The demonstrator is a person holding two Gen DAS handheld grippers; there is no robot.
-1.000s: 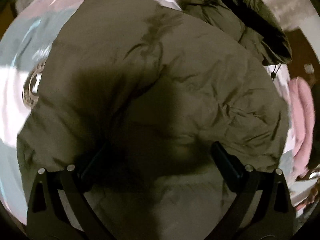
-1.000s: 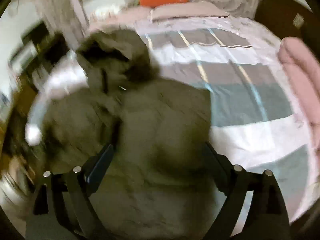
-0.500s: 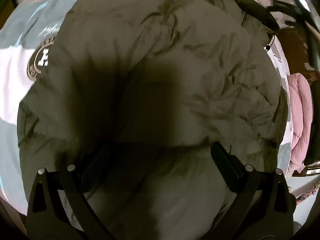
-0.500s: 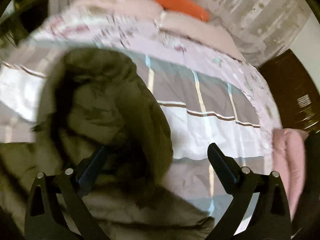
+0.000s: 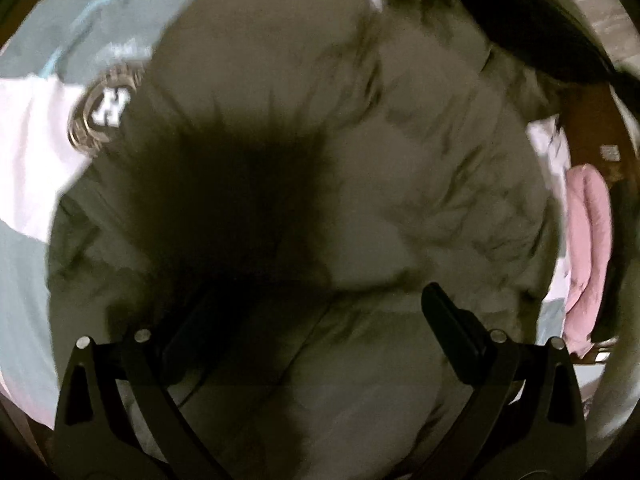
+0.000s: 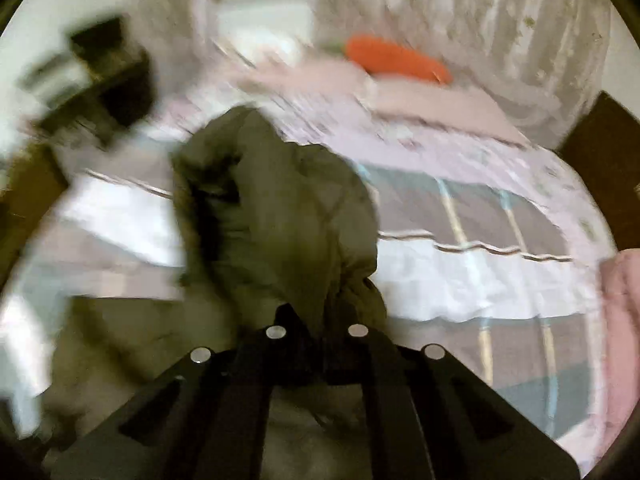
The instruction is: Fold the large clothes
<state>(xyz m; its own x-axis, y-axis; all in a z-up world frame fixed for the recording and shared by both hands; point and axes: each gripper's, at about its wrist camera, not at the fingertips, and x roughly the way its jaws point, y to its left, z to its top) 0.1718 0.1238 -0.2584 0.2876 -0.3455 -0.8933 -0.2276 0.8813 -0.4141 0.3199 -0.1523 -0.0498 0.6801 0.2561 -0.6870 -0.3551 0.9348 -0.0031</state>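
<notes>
Right gripper point(image 6: 316, 322): the two fingers are drawn together, clamped on a bunched fold of the olive puffer jacket point(image 6: 280, 216). The pinched material rises directly ahead of the fingertips as a crumpled mound, with a dark opening — hood or collar, cannot be told through the blur — on its left side. The rest of the garment spreads below and to the left of the fingers.

Left gripper point(image 5: 316, 304): the fingers stand wide apart with nothing between them. Its left finger is lost in a heavy dark shadow; the right finger point(image 5: 448, 320) is plainly visible over the cloth. Whether the tips touch the fabric cannot be told. The jacket point(image 5: 400, 168) fills almost the whole left wrist view, its quilted surface wrinkled and lying flat on the bed. A round badge point(image 5: 102, 110) with a white letter H sits at the jacket's left edge.

Surroundings: the jacket lies on a bedspread point(image 6: 480, 276) patterned in white, grey and teal blocks with thin stripes. A pink folded blanket point(image 5: 586, 248) lies just beyond the jacket's right edge — also visible at the right border of the right wrist view. At the head of the bed, pale pink pillows point(image 6: 432, 100) carry an orange cushion point(image 6: 396, 60), with a light curtain point(image 6: 460, 12) behind.
</notes>
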